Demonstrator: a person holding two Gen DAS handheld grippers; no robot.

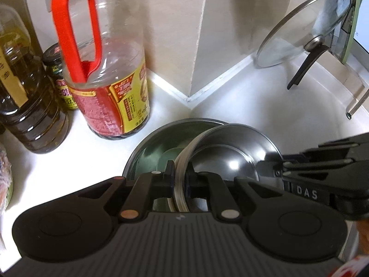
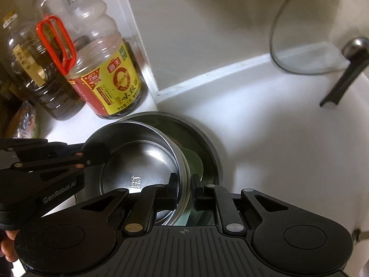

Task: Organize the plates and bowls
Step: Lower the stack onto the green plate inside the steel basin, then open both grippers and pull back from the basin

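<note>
Both claws are clamped on opposite rims of the steel bowl (image 1: 230,157), left gripper (image 1: 181,175) and right gripper (image 2: 185,184), probably to keep it level over the bigger steel basin (image 2: 207,143) on the white counter (image 1: 253,101).

The small round steel bowl (image 2: 138,161) is gleaming with a polished, mirror-bright inside. The wide round metal basin (image 2: 207,143) beneath it is showing a duller grey rim. The clear plastic bottle with a red handle (image 1: 110,73) is carrying a glossy paper label. The round glass lid (image 1: 304,27), metal-rimmed, is looking smooth and transparent. The white countertop (image 1: 230,106) is shining faintly.
</note>
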